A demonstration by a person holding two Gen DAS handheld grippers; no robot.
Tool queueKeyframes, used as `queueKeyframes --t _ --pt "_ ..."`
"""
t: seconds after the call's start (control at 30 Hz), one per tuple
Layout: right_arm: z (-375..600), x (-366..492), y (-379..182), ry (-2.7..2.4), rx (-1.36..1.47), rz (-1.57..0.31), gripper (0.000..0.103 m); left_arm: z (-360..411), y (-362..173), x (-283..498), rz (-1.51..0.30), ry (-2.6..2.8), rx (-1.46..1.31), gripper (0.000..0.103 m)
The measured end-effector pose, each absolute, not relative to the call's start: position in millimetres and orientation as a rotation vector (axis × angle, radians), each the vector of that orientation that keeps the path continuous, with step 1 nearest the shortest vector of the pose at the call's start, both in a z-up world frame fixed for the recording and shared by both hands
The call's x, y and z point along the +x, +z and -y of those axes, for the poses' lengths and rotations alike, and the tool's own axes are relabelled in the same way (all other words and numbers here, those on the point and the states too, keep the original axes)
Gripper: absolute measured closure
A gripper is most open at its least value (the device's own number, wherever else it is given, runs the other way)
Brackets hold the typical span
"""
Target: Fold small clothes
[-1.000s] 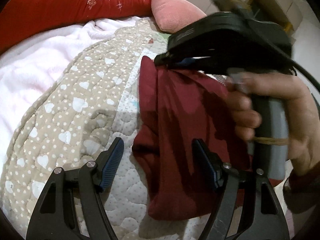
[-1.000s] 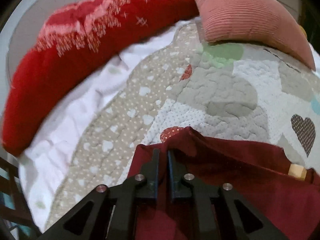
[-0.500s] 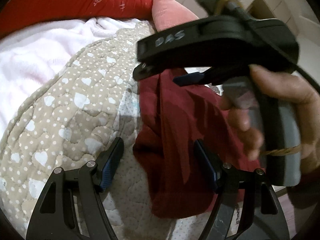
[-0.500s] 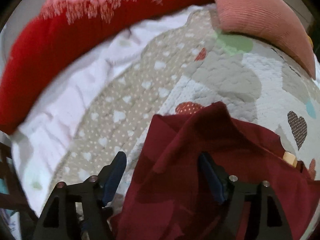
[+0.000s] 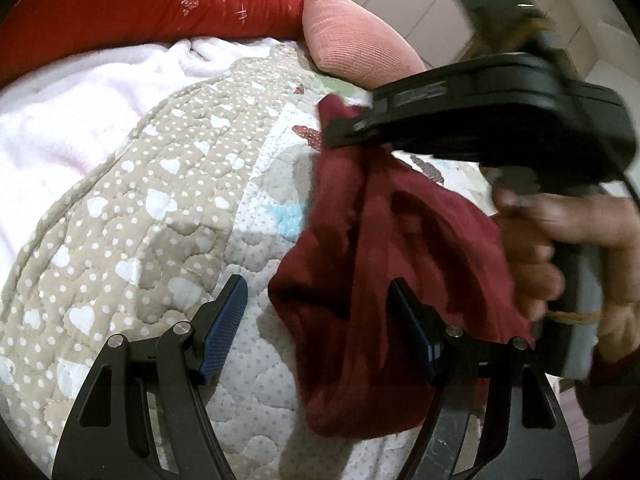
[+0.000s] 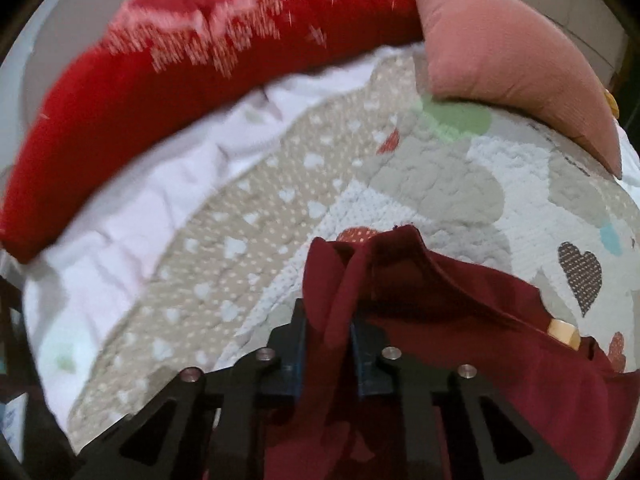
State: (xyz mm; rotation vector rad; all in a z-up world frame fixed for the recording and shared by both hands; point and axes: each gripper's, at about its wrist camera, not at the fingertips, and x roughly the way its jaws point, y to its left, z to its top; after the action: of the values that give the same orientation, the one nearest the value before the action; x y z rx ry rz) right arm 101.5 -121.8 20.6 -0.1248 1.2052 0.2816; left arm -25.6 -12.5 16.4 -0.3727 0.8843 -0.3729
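Observation:
A small dark red garment [image 5: 380,240] hangs bunched above the quilted bed cover. My right gripper [image 5: 332,136], held by a person's hand [image 5: 560,248], grips its top edge. In the right wrist view the jaws of the right gripper [image 6: 327,316] are closing, and the pads press on a fold of the garment [image 6: 460,320], which drapes down to the right. A tan label [image 6: 562,330] shows on it. My left gripper [image 5: 316,284] stands wide open below. The cloth's lower part hangs in front of the gap and touches neither blue pad.
The quilt [image 5: 160,220] with white hearts and dots covers the bed. A white fleece blanket [image 5: 80,120] lies at the far left. A red embroidered bolster [image 5: 140,0] and a pink pillow [image 5: 352,48] line the far edge.
The right gripper went from shut to open, then shut again on a fold of the garment and lifted it a little. The left gripper stayed open and still.

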Motion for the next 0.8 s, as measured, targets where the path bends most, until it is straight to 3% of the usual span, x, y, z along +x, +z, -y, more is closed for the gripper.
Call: queueKeyframes --t 0.3,0.6,0.8 --pt "156.1 79.0 51.8 0.326 0.044 -1.131 0.089 24.1 49.9 -12.1 -0.851 -0.396 -0.331 0.03" --pt "181.0 67.6 53.5 0.341 0.115 -1.132 0.09 38.4 34.0 12.2 -0.937 -0.417 -0.317 0.03" --pt "176.4 70.9 49.8 0.343 0.109 -1.144 0.09 42.2 32.3 12.3 -0.927 -0.406 -0.282 0.043"
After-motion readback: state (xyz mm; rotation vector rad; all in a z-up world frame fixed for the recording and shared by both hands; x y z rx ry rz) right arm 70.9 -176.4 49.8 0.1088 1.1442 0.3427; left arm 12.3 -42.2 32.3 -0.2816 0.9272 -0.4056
